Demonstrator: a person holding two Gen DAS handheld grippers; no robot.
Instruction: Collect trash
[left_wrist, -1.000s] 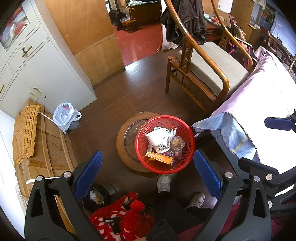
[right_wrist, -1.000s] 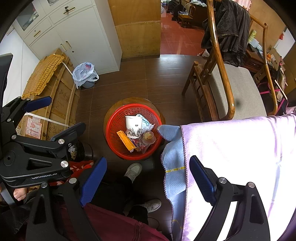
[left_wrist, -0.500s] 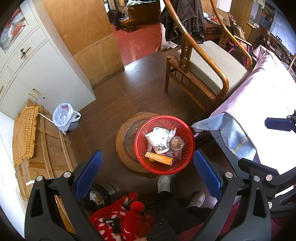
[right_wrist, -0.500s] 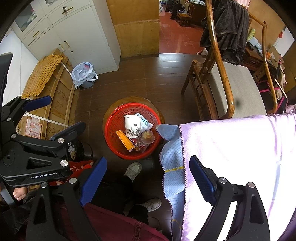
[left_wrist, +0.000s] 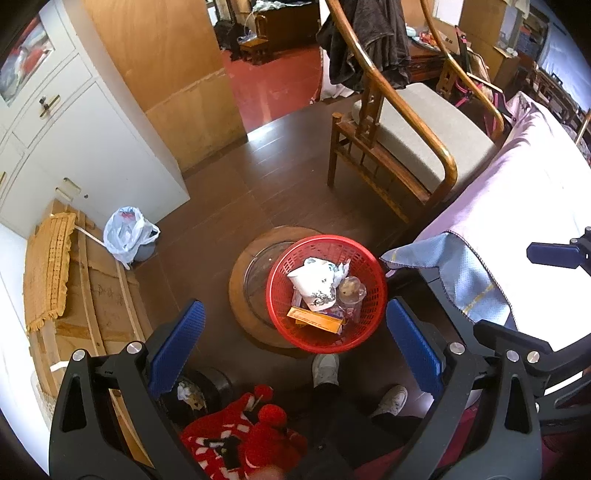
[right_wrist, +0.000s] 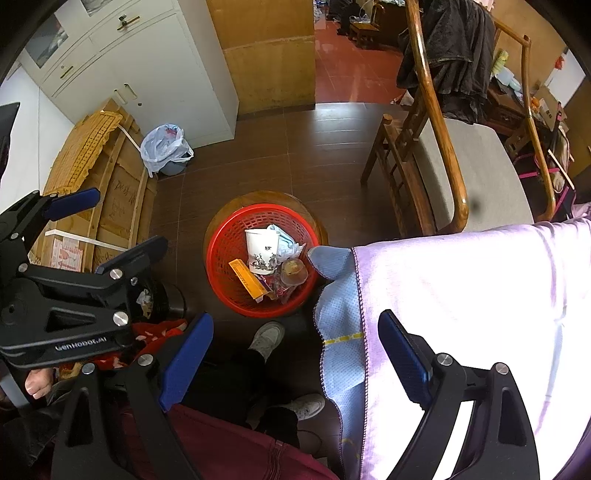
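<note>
Several bits of trash sit in a red basket (left_wrist: 291, 258) in the middle of the left wrist picture, a little to the right. The basket rests on a round wooden stand (left_wrist: 240, 291) on the dark floor. In the right wrist picture the same basket is near the middle too.

Inside it lies a white paper cup (left_wrist: 314, 282) with a flower print, on its side. It looks light and soft, so a hard squeeze would crush it. A gentle pinch on its rim seems best. Beside it is a small clear plastic cup (left_wrist: 351, 290) with something brown in it (maybe old food, too small to tell). It looks slippery and may spill if tipped. A flat orange box (left_wrist: 314, 321) lies at the lower edge of the pile. It looks stiff and light, and easy to grab by its long thin sides. Crumpled wrappers fill the gaps.

Both grippers are up high, well apart from the basket. The left gripper (left_wrist: 291, 343) has its blue fingers (left_wrist: 177, 347) spread wide with nothing between them. The right gripper (right_wrist: 295, 358) is spread wide too, and holds nothing.

The basket itself looks like thin plastic mesh, light and a bit bendy. Its rim is likely the best place to hold it.

A lilac cloth (right_wrist: 461, 295) hangs at the right of both pictures, just beside the basket.
</note>
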